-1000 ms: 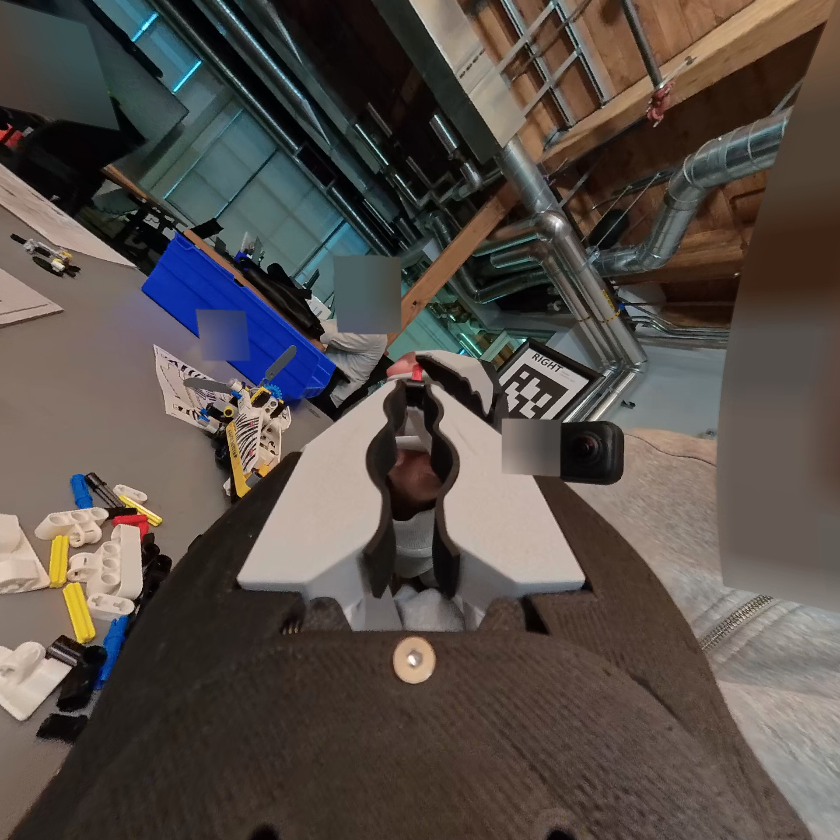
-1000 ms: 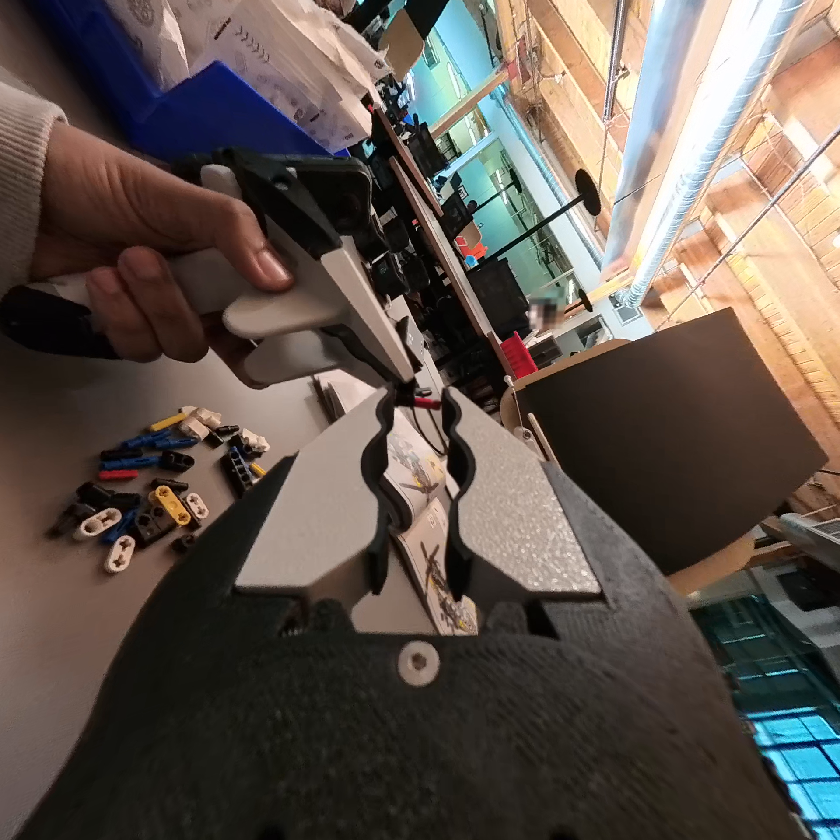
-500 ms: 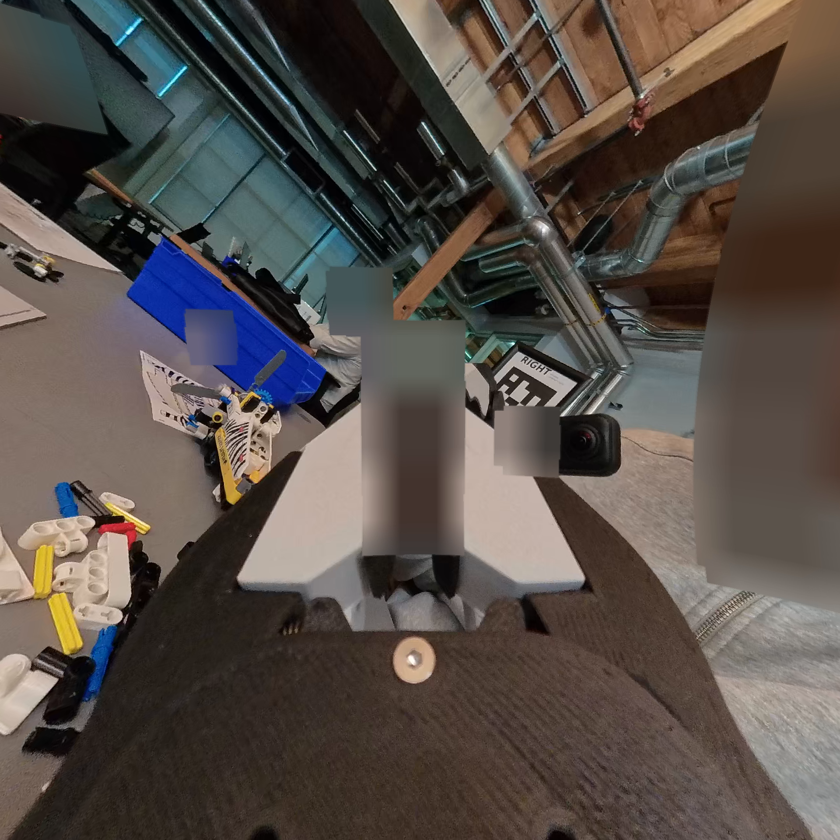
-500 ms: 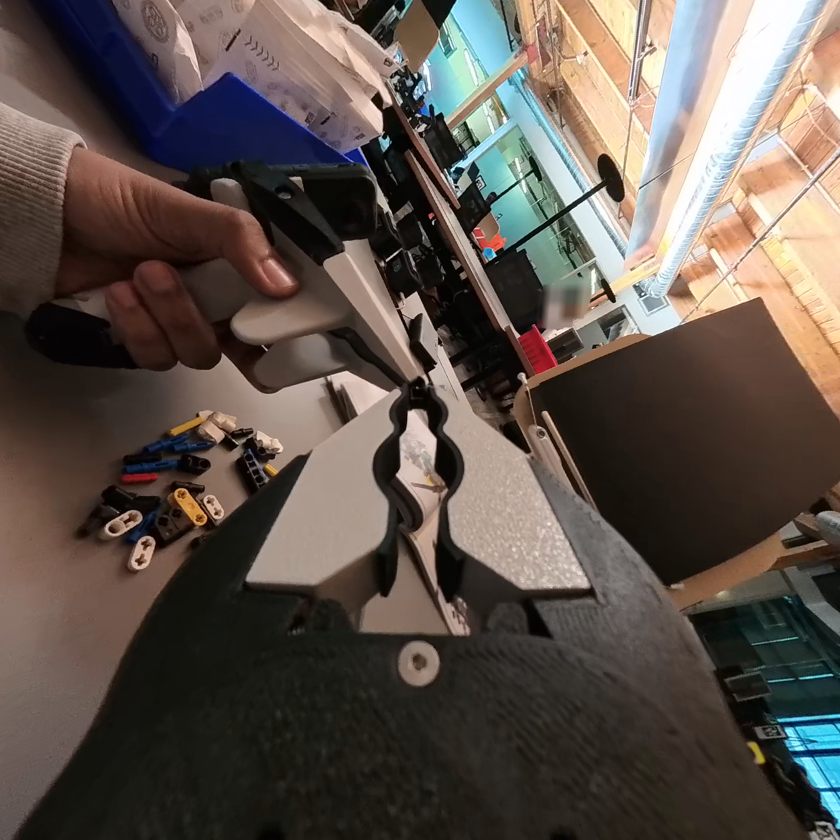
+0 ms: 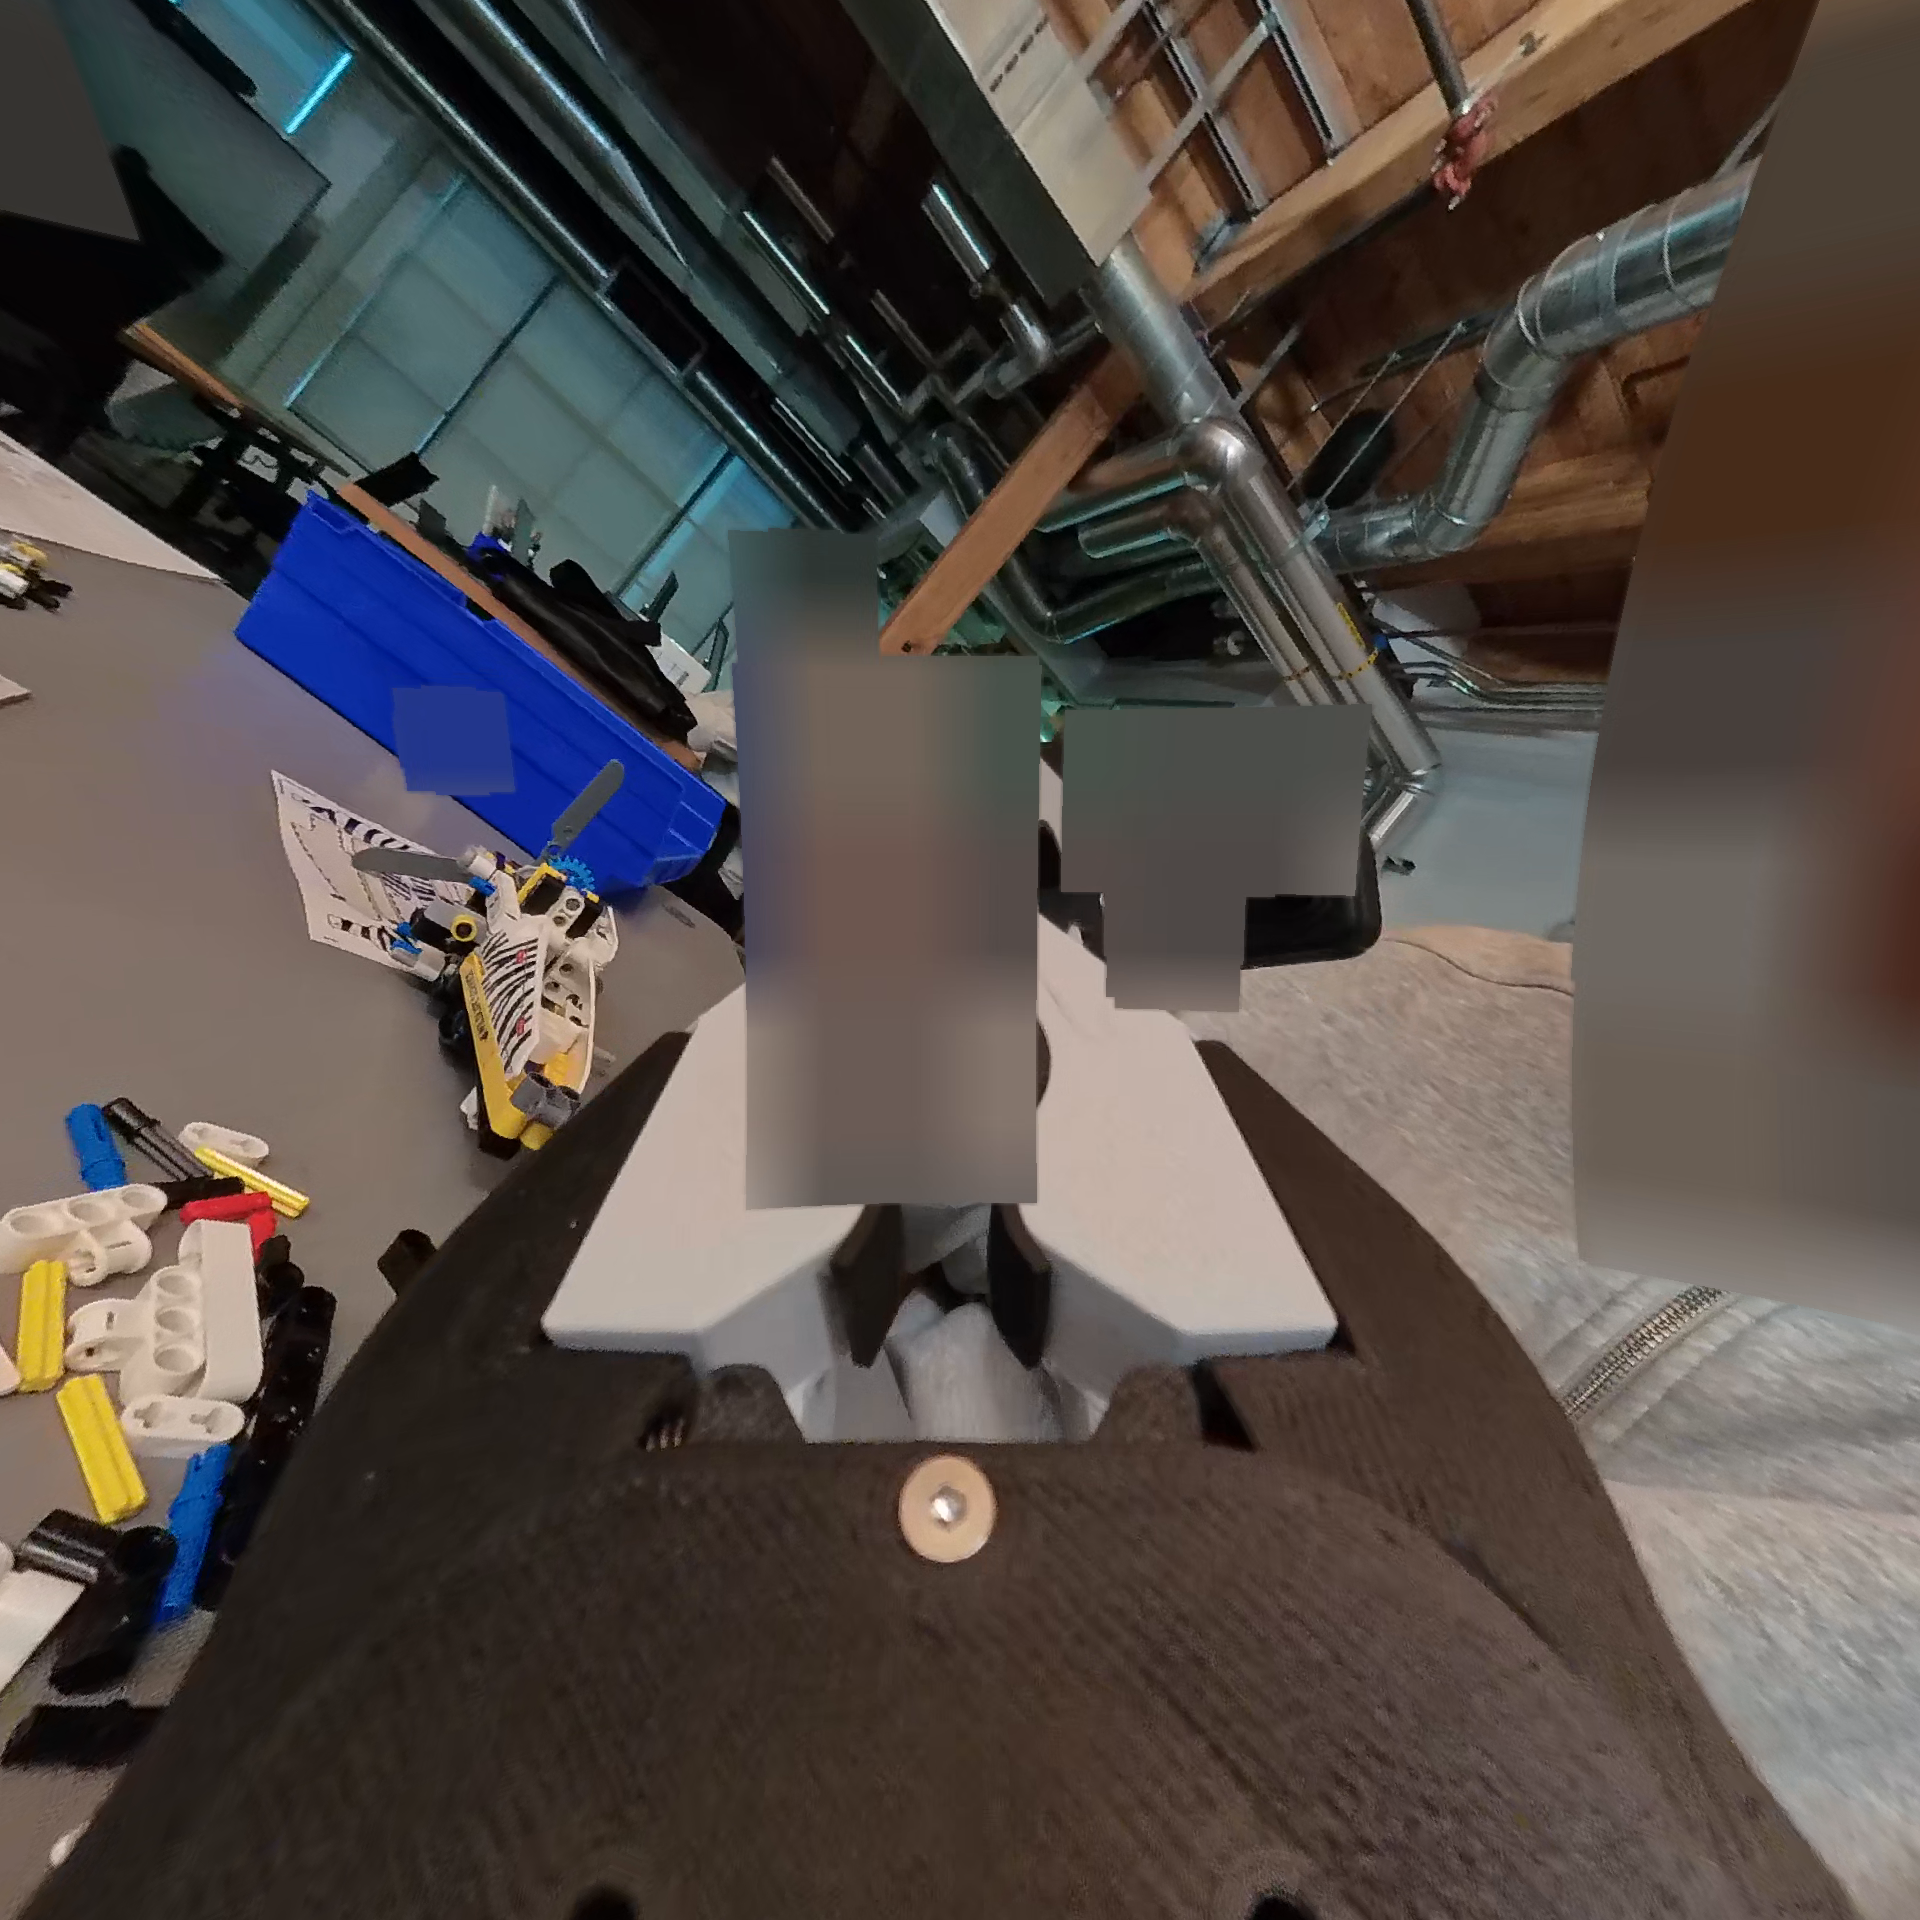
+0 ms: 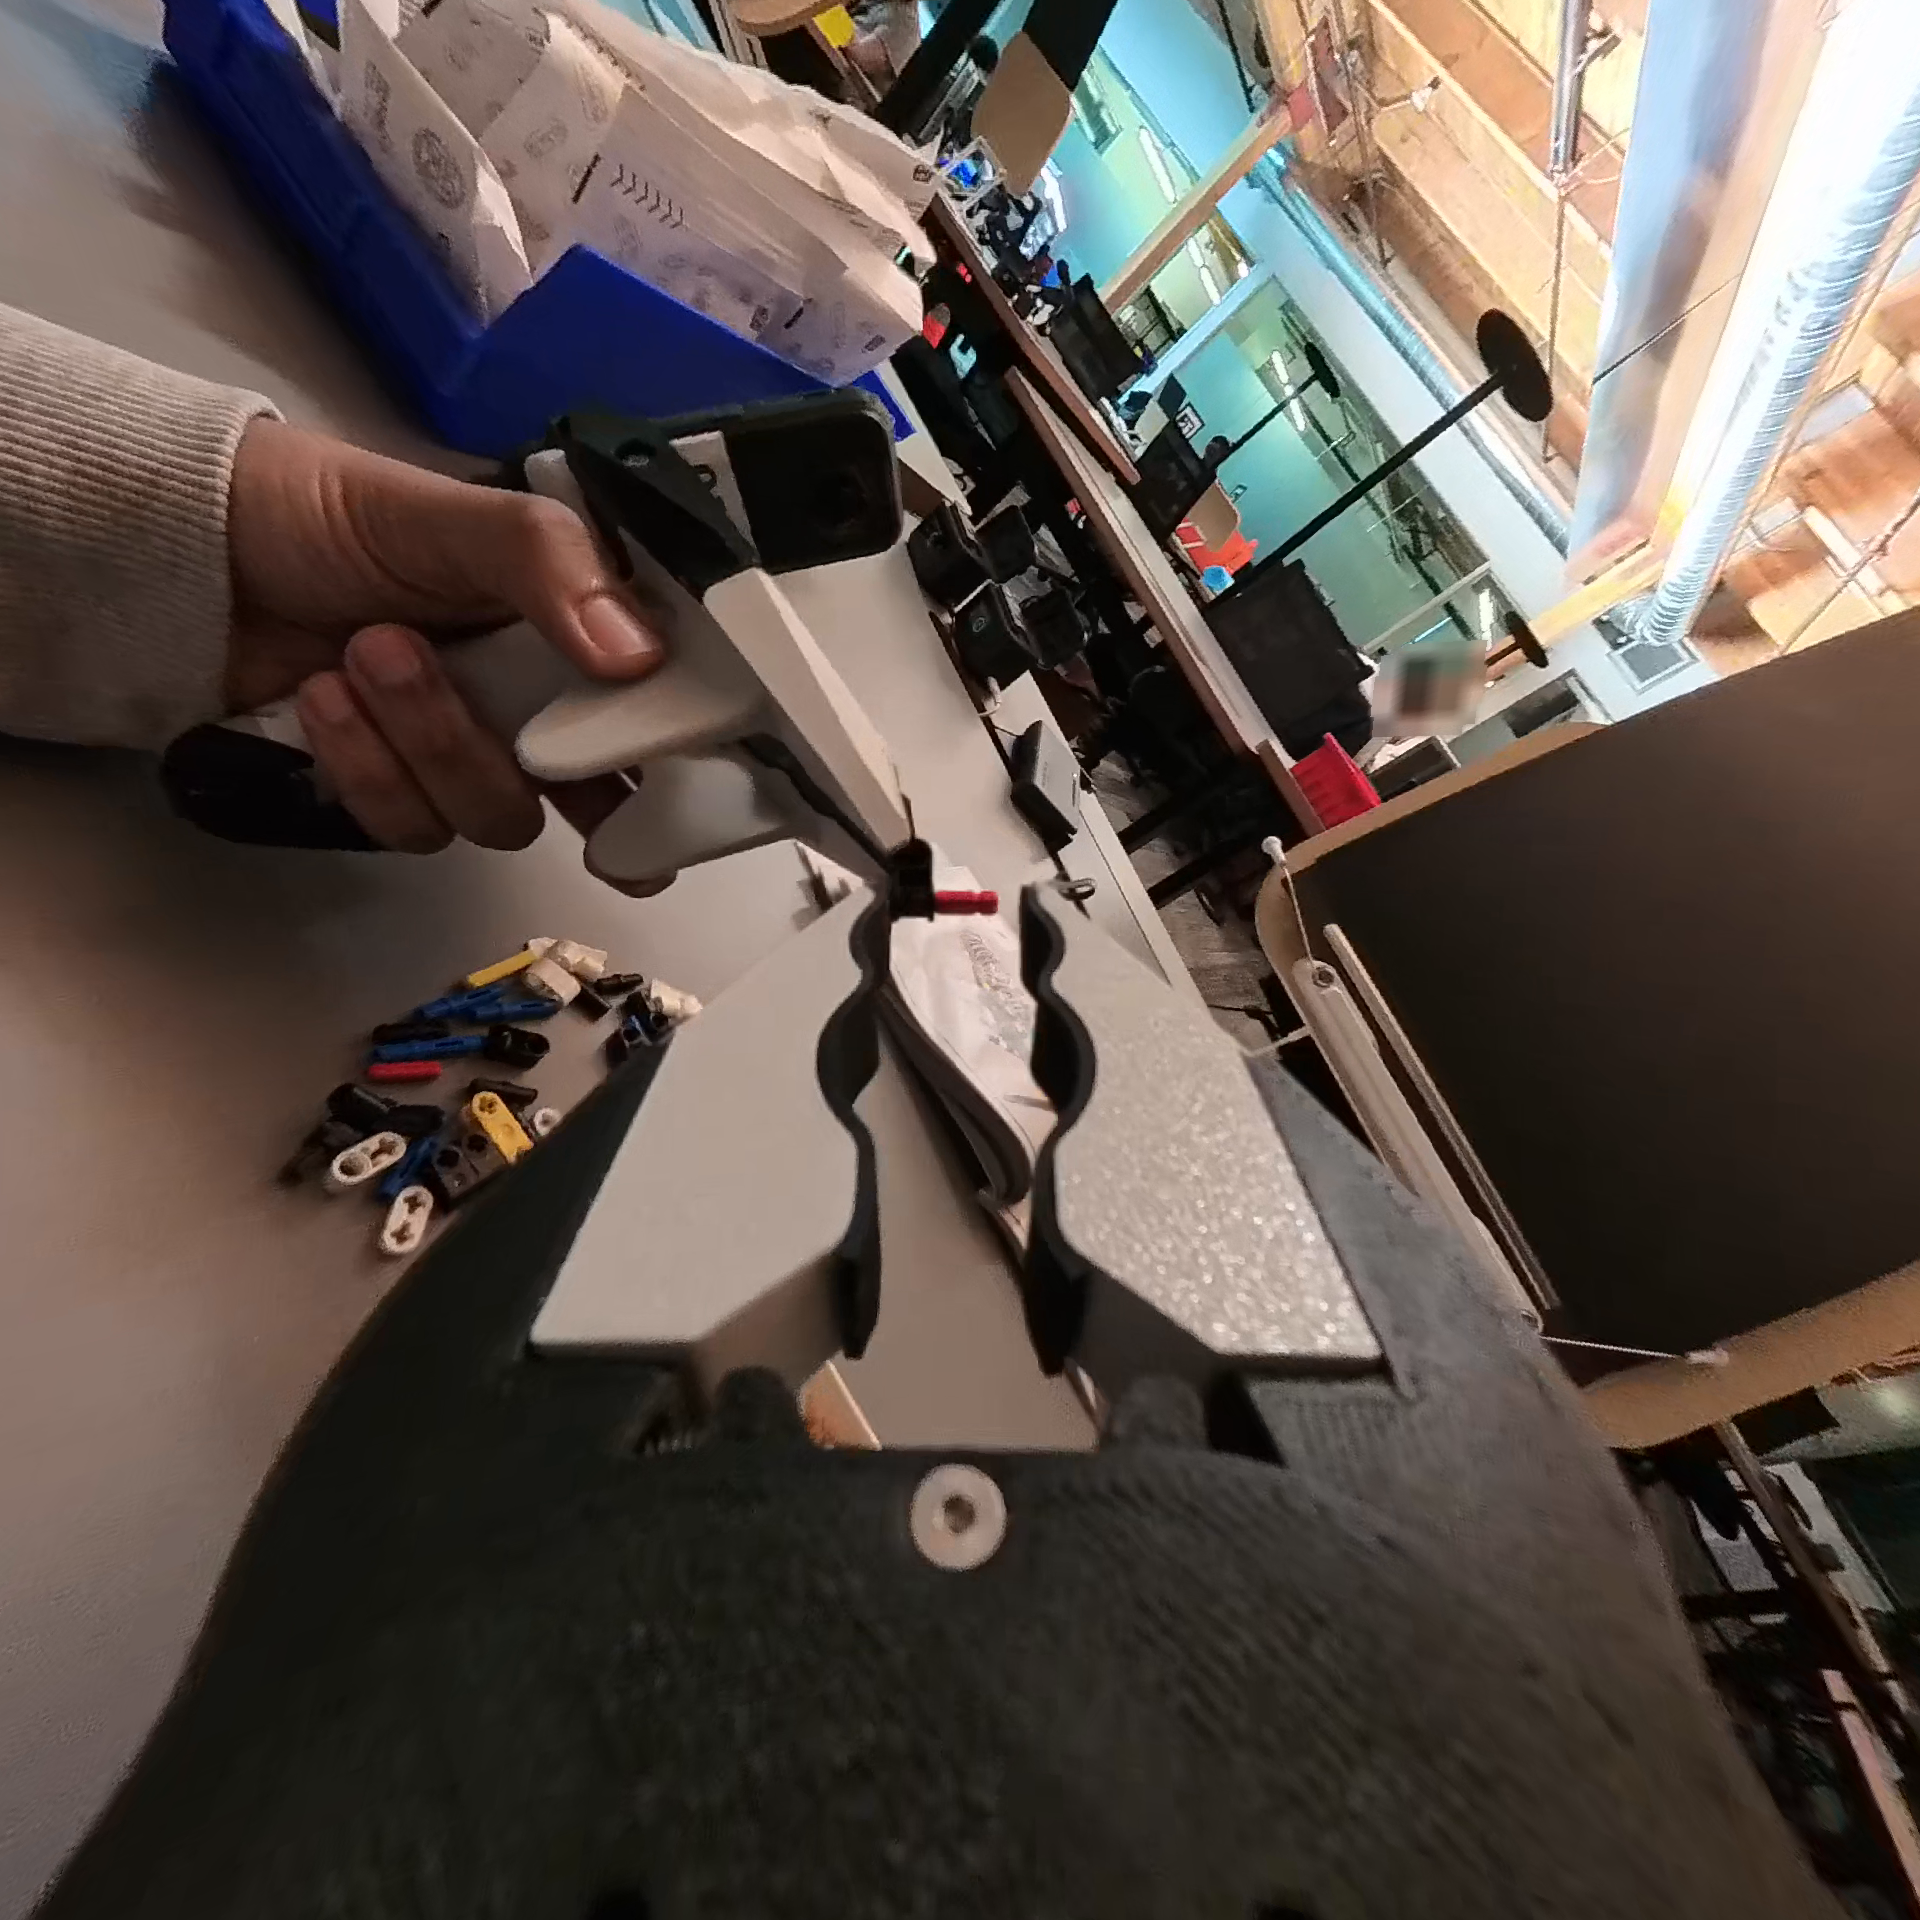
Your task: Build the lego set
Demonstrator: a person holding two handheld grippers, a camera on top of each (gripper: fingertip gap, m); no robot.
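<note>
Right gripper (image 6: 951, 914): fingers are standing apart, gripping nothing. Just ahead of the tips, the left gripper (image 6: 902, 854) is pinching a small black connector (image 6: 912, 871) with a red pin (image 6: 964, 901) sticking out toward the gap. Left wrist view: a patch is covering the fingertips. The half-built model (image 5: 525, 971) is lying on the table (image 5: 156, 883), left of the left fingers; loose pieces (image 6: 457, 1091) are lying left of the right fingers. Step, judged: seating pin in connector. Next: close squarely on the pin, push along its axis.
</note>
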